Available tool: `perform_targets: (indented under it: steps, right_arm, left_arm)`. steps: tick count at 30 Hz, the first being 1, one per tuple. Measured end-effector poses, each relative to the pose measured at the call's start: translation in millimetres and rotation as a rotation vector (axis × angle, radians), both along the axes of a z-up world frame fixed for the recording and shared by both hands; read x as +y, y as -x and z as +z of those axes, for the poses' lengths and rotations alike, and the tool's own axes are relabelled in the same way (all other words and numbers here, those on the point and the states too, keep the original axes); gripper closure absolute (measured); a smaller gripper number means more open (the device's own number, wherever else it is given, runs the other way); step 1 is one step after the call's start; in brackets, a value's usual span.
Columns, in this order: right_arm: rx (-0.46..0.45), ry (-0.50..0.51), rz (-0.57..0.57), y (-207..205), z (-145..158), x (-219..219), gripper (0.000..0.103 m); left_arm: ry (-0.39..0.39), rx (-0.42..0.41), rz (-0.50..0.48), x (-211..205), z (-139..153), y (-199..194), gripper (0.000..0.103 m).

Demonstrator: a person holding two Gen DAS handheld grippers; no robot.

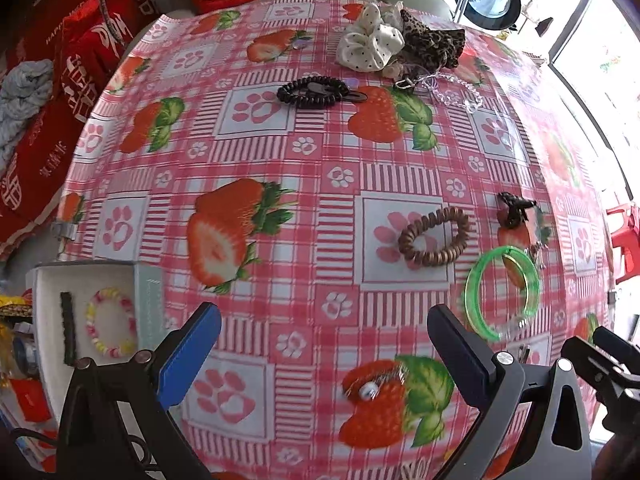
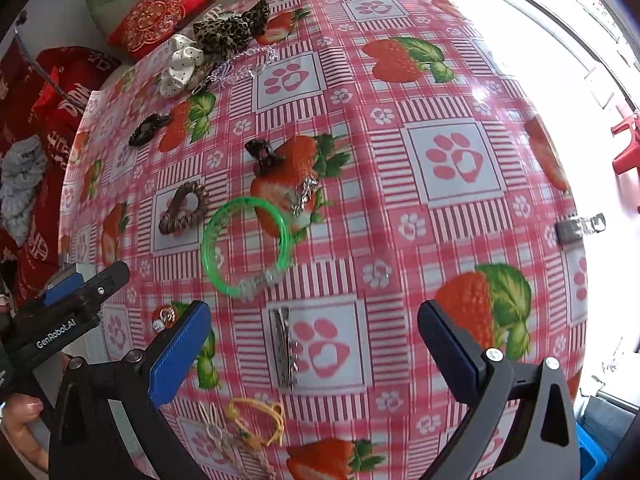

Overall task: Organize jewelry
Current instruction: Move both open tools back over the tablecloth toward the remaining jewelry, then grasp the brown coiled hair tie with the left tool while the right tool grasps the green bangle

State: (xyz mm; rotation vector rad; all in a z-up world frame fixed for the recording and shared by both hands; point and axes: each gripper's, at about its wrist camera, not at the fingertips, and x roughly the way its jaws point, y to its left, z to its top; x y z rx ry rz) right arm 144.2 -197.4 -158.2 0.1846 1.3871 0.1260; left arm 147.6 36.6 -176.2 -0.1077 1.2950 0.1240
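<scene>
Across the left wrist view, a table draped in a pink strawberry-print cloth [image 1: 304,184] fills the frame. At the bottom, the left gripper [image 1: 324,354] hangs above the cloth with its blue-padded fingers spread wide and nothing between them. At lower left sits an open white jewelry box [image 1: 48,280], holding a pastel bead bracelet [image 1: 111,322] and a dark strip beside it. Right of centre lies a brown wooden bead bracelet [image 1: 434,237]; just below and right of it, a green bangle [image 1: 502,292]. A dark beaded bracelet [image 1: 314,92] rests toward the top, near a white polka-dot scrunchie [image 1: 368,46] that touches a leopard-print scrunchie [image 1: 432,42]. A clear bead bracelet [image 1: 452,90] lies just below them. A small charm [image 1: 368,390] sits on a printed strawberry between the fingers.

From the right wrist view, the right gripper [image 2: 314,348] also hovers with fingers wide apart, empty. Silver hair clips [image 2: 285,346] lie between them at lower centre. The green bangle [image 2: 246,246] sits left of centre, the brown bracelet [image 2: 184,208] just left of it, a dark claw clip [image 2: 262,154] above. Yellow cord jewelry [image 2: 256,420] lies at the bottom edge. The left gripper [image 2: 64,312] shows at lower left, with a hand's fingertips [image 2: 24,408] below it.
</scene>
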Motion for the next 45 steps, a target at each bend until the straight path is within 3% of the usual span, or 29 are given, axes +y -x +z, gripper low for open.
perform_targets:
  steps: [5, 8, 17, 21, 24, 26, 32, 36, 39, 42, 45]
  right_arm:
    - [0.009, 0.006, 0.011, -14, -10, 5, 0.009]
    - [0.015, 0.009, 0.025, -21, -16, 10, 0.022]
    - [0.03, 0.027, 0.055, -35, -27, 21, 0.034]
    - [0.043, 0.044, 0.072, -38, -34, 28, 0.044]
    - [0.029, 0.071, 0.088, -40, -35, 35, 0.045]
    - [0.024, 0.087, 0.099, -41, -36, 38, 0.046]
    - [-0.003, 0.174, 0.143, -39, -37, 48, 0.062]
    - [-0.021, 0.211, 0.177, -38, -37, 53, 0.068]
    - [-0.025, 0.21, 0.183, -38, -38, 54, 0.075]
    - [-0.033, 0.195, 0.193, -35, -37, 56, 0.095]
    - [-0.042, 0.17, 0.184, -34, -36, 55, 0.096]
  left_arm:
    - [0.001, -0.014, -0.008, -6, -6, -17, 0.0]
    - [0.013, -0.025, -0.007, -7, -7, -27, 0.0]
    - [-0.003, -0.006, -0.054, -18, -24, -49, 0.003]
    - [-0.006, -0.002, -0.072, -24, -30, -52, 0.003]
    - [-0.01, 0.013, -0.088, -29, -36, -55, 0.016]
    - [-0.022, 0.017, -0.088, -32, -38, -57, 0.016]
    - [-0.016, -0.005, -0.121, -41, -35, -55, 0.035]
    - [-0.013, -0.021, -0.159, -51, -31, -52, 0.073]
    - [-0.005, -0.02, -0.172, -55, -29, -51, 0.084]
    - [0.031, -0.018, -0.143, -50, -26, -48, 0.084]
    - [0.05, -0.023, -0.125, -43, -23, -44, 0.084]
